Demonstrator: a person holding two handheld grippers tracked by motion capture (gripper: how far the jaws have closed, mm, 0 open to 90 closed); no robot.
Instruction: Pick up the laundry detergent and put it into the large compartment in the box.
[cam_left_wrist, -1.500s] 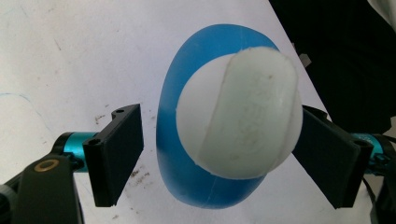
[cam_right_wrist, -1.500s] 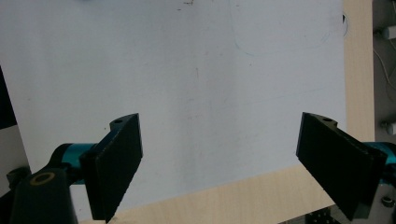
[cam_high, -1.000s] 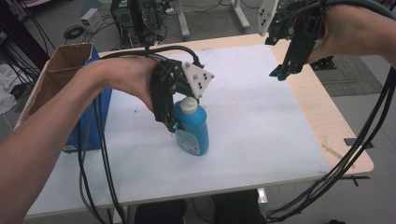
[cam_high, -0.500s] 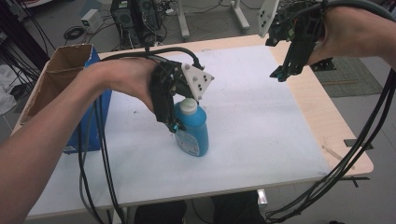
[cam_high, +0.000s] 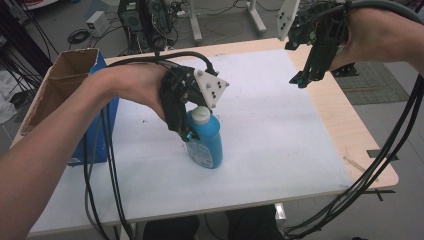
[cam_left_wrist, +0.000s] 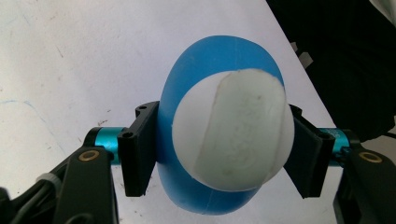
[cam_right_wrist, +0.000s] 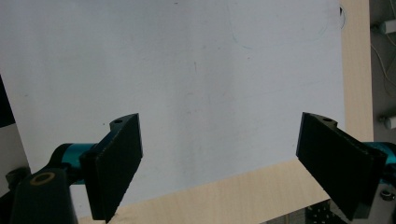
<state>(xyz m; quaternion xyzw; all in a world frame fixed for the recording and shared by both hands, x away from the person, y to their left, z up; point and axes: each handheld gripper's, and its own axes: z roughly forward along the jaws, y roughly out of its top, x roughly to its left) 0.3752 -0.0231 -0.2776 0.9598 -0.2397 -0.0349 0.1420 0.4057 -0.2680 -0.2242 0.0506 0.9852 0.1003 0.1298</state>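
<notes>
While the left gripper has just been closing its jaws onto the upright blue bottle below the white cap, the grasp looks made and lifting remains. The right gripper hangs spread and empty, well apart beyond the bottle. Left of the bottle on the white table stands a cardboard box; cables and equipment clutter the floor behind.

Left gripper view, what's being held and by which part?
The left gripper clamps the blue plastic bottle by its upper sides, below the white cap.
</notes>
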